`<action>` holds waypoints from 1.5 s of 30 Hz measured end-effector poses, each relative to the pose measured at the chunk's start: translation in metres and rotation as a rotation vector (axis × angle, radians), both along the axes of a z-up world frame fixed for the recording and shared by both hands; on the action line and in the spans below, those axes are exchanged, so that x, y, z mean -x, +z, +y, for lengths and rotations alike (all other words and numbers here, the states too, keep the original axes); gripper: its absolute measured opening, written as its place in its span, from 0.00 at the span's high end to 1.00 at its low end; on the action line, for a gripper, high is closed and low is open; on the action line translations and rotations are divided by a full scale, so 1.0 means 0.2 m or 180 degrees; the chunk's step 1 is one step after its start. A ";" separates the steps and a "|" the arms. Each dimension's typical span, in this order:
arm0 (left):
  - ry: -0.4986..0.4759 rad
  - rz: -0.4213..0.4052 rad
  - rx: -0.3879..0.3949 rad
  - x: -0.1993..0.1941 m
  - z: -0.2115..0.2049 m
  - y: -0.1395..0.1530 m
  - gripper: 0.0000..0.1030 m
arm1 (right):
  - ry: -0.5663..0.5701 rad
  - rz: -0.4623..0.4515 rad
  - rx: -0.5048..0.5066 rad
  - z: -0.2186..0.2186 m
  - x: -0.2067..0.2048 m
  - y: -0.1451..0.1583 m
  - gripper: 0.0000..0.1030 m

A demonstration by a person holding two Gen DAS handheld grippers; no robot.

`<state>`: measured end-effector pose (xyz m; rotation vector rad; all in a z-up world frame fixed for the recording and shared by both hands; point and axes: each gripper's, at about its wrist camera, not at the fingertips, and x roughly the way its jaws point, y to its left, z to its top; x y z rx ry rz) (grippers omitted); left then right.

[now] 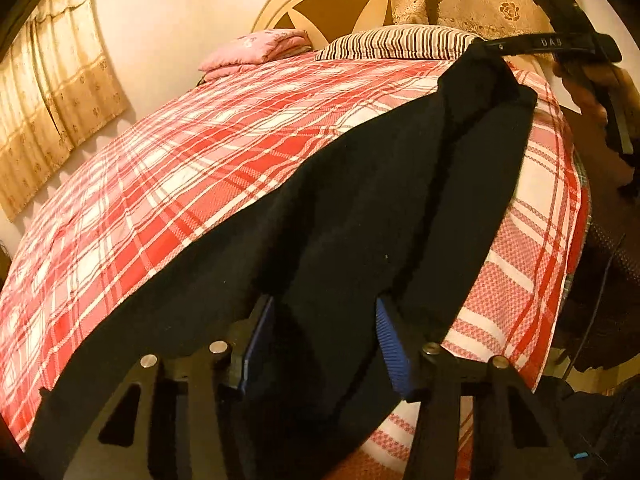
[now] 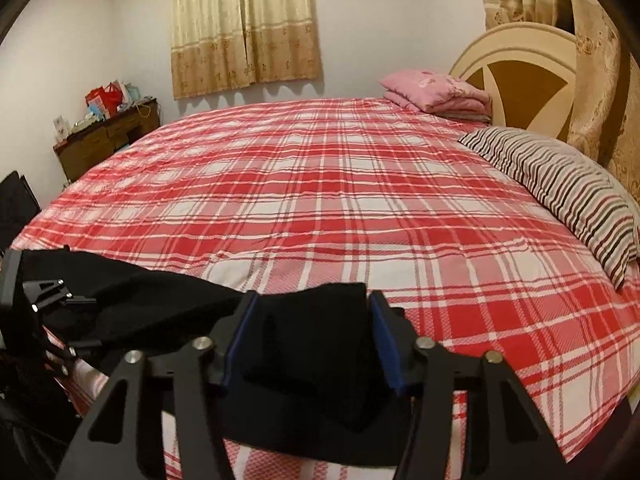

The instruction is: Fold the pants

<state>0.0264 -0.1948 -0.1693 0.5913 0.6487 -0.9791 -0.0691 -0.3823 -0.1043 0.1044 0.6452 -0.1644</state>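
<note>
Left gripper [image 1: 324, 340] grasping black pants [image 1: 360, 200] — right gripper [image 2: 310, 344] grasping other end — over plaid bedspread [image 2: 320, 200].

bed [image 2: 320, 184]: red/white plaid cover, fills mid frame | headboard [image 2: 516, 80]: cream w/ brown wedges, upper right | pillow [image 2: 560, 192]: striped, right edge | pink folded quilt [image 2: 436, 92] nr headboard | curtains [image 2: 244, 24]: beige, top ctr | walls white | wood dresser [image 2: 108, 136] at left, bags on top | light: warm, indoor
</note>
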 end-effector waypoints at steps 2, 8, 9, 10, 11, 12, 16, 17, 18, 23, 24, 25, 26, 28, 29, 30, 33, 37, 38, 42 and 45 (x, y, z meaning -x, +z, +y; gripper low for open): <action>-0.0029 -0.0013 -0.0026 0.01 -0.01 -0.01 0.49 | 0.0030 0.0010 0.0035 0.01 0.00 -0.01 0.53; -0.0111 -0.0154 -0.0070 0.07 -0.05 -0.02 0.49 | 0.0061 0.0017 -0.0049 0.02 0.00 -0.04 0.53; -0.0093 -0.0078 -0.0059 0.05 -0.06 -0.02 0.52 | 0.0069 0.0015 -0.0049 0.02 0.00 -0.05 0.53; -0.0089 -0.0003 -0.0036 0.03 -0.06 -0.02 0.62 | 0.0075 0.0019 -0.0035 0.03 0.00 -0.05 0.54; -0.0099 0.0061 -0.0034 0.01 -0.06 -0.02 0.87 | 0.0078 0.0031 -0.0019 0.03 0.00 -0.05 0.62; -0.0093 0.0092 -0.0040 -0.01 -0.06 -0.01 0.91 | 0.0074 0.0055 0.0002 0.04 0.00 -0.06 0.71; -0.0053 0.0117 0.0041 -0.07 -0.05 0.08 0.93 | 0.0127 0.0089 0.0050 0.05 -0.03 -0.05 0.89; -0.0020 0.0126 0.0100 -0.10 -0.04 0.11 0.93 | 0.0158 0.0082 0.0133 0.05 -0.05 -0.02 0.89; 0.0005 0.0158 0.0152 -0.12 -0.03 0.14 0.93 | 0.0180 0.0064 0.0180 0.05 -0.07 0.00 0.89; 0.0112 0.0482 0.0491 -0.23 0.06 0.24 0.93 | 0.0318 -0.0241 0.0458 0.05 -0.18 0.17 0.89; 0.0089 0.0546 0.0541 -0.23 0.07 0.24 0.93 | 0.0373 -0.0314 0.0529 0.06 -0.18 0.19 0.89; 0.0052 0.0602 0.0582 -0.21 0.08 0.24 0.93 | 0.0439 -0.0389 0.0607 0.07 -0.18 0.21 0.89; 0.0010 0.0636 0.0592 -0.19 0.09 0.23 0.93 | 0.0524 -0.0474 0.0718 0.10 -0.16 0.22 0.89; -0.0106 0.0659 0.0574 -0.14 0.09 0.19 0.93 | 0.0645 -0.0515 0.0905 0.14 -0.12 0.20 0.89; -0.0162 0.0660 0.0513 -0.10 0.08 0.15 0.93 | 0.0684 -0.0478 0.1003 0.15 -0.09 0.17 0.89; -0.0186 0.0666 0.0459 -0.08 0.07 0.12 0.93 | 0.0706 -0.0374 0.1091 0.15 -0.06 0.13 0.88; -0.0264 0.0717 0.0328 -0.02 0.05 0.01 0.93 | 0.0793 0.0026 0.1137 0.11 0.06 -0.03 0.72; -0.0287 0.0686 0.0306 0.00 0.05 -0.01 0.93 | 0.0862 0.0087 0.0756 0.02 0.29 -0.08 0.54; -0.0274 0.0700 0.0305 -0.01 0.05 -0.01 0.93 | 0.0806 0.0040 0.0677 0.00 0.35 -0.07 0.52; -0.0274 0.0610 0.0246 0.02 0.04 0.00 0.93 | 0.0589 -0.0152 0.0330 -0.09 0.38 -0.01 0.50; -0.0215 0.0567 0.0267 0.03 0.05 0.02 0.93 | 0.0321 -0.0132 -0.0039 -0.13 0.28 0.03 0.50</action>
